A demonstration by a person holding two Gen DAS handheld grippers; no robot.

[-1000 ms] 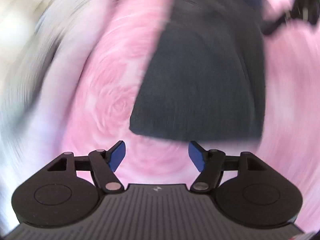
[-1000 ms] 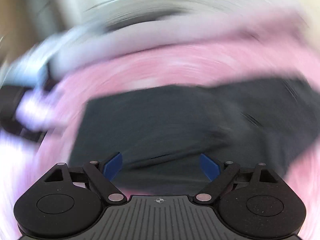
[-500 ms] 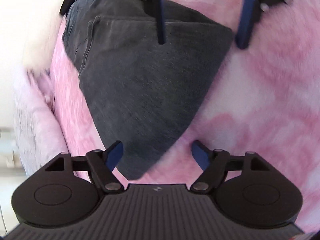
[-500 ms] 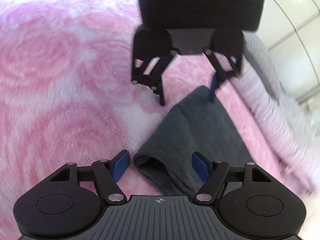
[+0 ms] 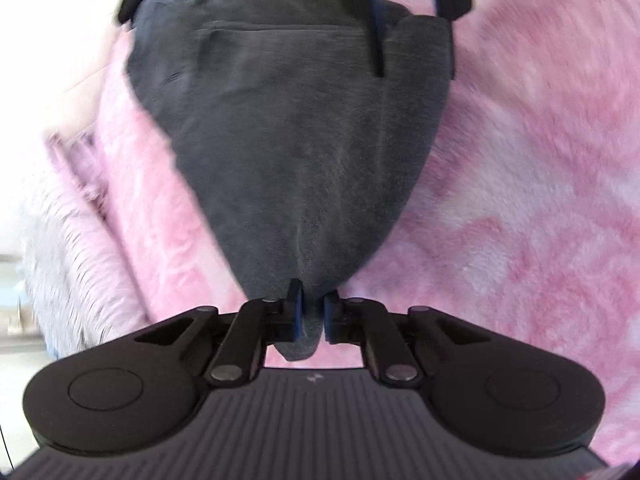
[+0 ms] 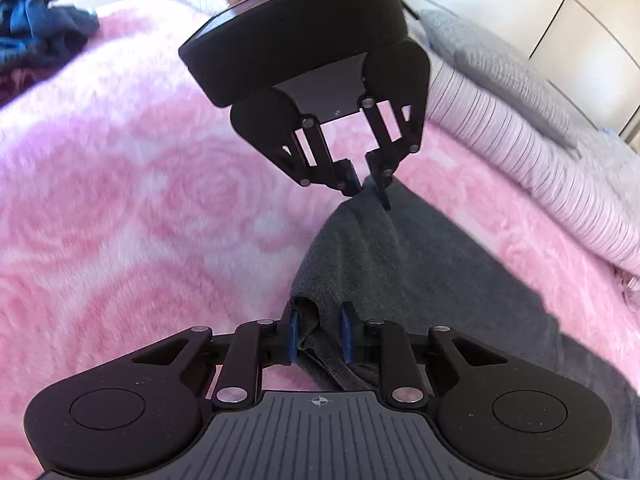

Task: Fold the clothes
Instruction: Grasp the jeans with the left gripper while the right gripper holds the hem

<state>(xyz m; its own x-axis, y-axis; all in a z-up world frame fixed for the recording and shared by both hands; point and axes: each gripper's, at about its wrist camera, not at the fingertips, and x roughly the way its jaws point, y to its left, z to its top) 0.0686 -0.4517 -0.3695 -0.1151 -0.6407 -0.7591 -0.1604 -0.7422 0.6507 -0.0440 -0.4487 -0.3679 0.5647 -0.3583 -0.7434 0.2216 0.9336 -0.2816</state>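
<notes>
A dark grey garment (image 5: 296, 140) lies flat on a pink rose-patterned blanket (image 5: 520, 220). My left gripper (image 5: 311, 316) is shut on the garment's near pointed corner, and in the right wrist view the left gripper (image 6: 370, 188) pinches that corner and lifts it slightly. My right gripper (image 6: 320, 336) has its jaws closing on a bunched fold at the garment's (image 6: 400, 272) other edge, with the cloth filling the gap between the blue pads. From the left wrist view, the right gripper (image 5: 416, 68) stands at the far end of the garment.
A heap of blue and dark clothes (image 6: 36, 24) sits at the blanket's far left. Striped lilac bedding (image 6: 520, 160) and a grey cover (image 6: 492, 68) run along the right edge, with white cupboard doors (image 6: 580, 12) behind. The pink blanket (image 6: 120, 208) spreads to the left.
Both grippers were open half a second ago. The left has shut on the garment's corner, and the right has narrowed onto the cloth edge. Both views have rolled and steadied.
</notes>
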